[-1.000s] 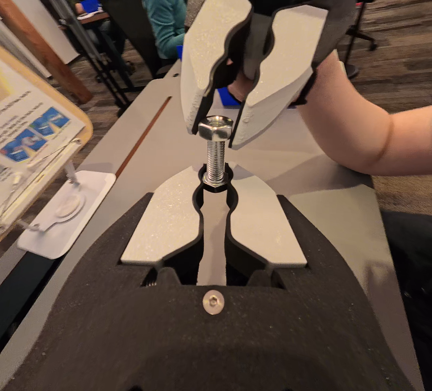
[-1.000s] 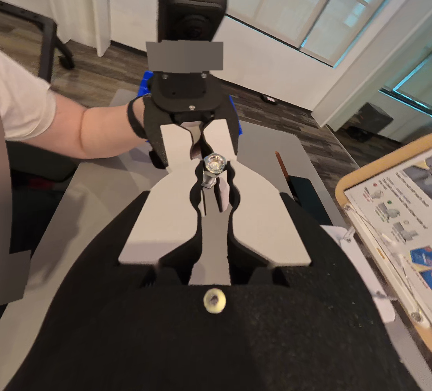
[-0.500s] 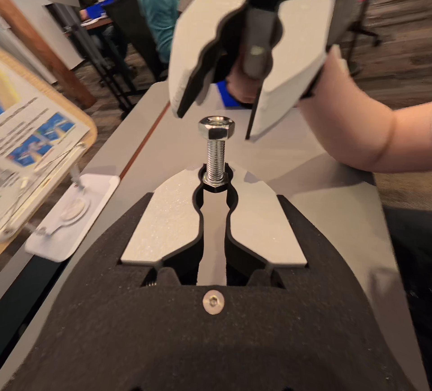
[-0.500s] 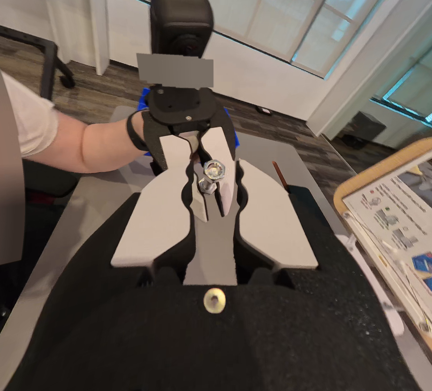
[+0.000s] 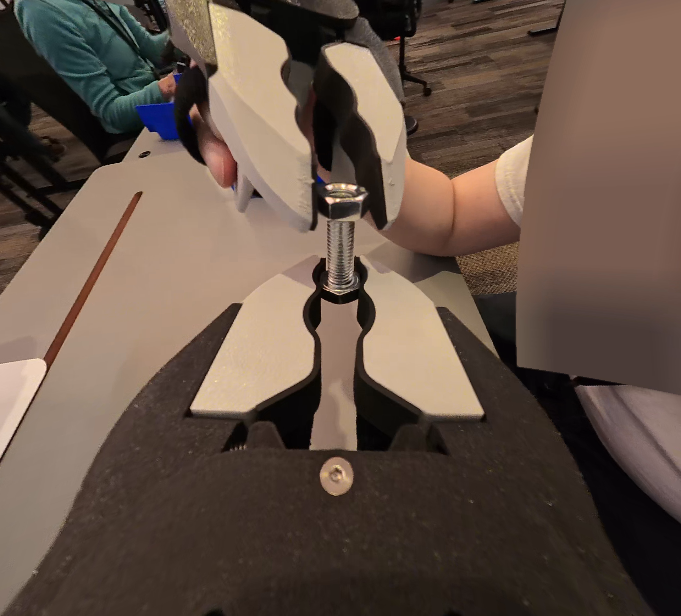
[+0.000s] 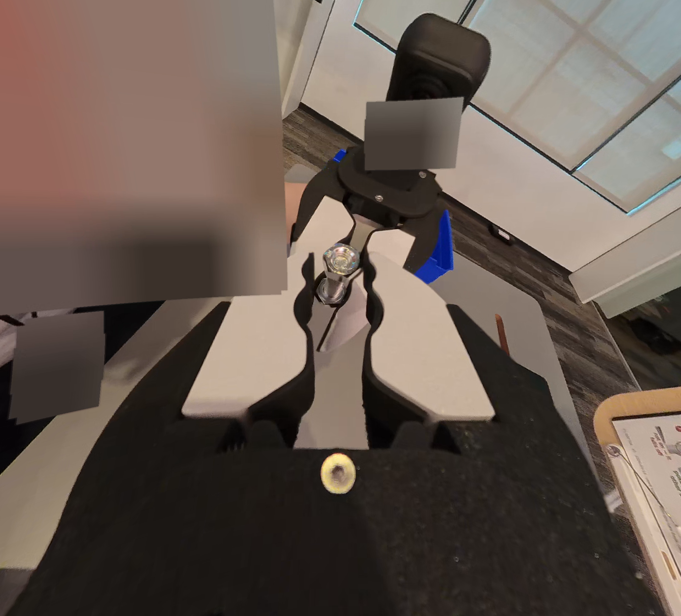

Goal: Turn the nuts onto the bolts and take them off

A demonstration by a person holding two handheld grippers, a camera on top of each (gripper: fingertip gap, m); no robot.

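While clenched around the hex foot of the bolt (image 5: 341,248), holds it upright over the grey surface (image 5: 166,267): the left claw (image 5: 339,279), that is, pads tight on either side of that foot. Threaded onto the very top of the bolt, a silver nut (image 5: 342,202), with bare thread showing all the way down below it. Reaching down over the bolt from above and behind, the right claw (image 5: 344,222), tilted, white fingers (image 5: 265,141) flanking the nut closely. From the left wrist, seems to touch the nut on both sides; from the right wrist, shows a thin gap beside it; cannot tell whether clenched on the nut or merely set around it. Just behind the bolt and to its right, a bare forearm (image 5: 442,215). Well beyond the bolt and to its left in the left wrist view, a blue bin (image 5: 162,119) at the far edge of the surface, and past that a seated person in a teal top (image 5: 84,57).
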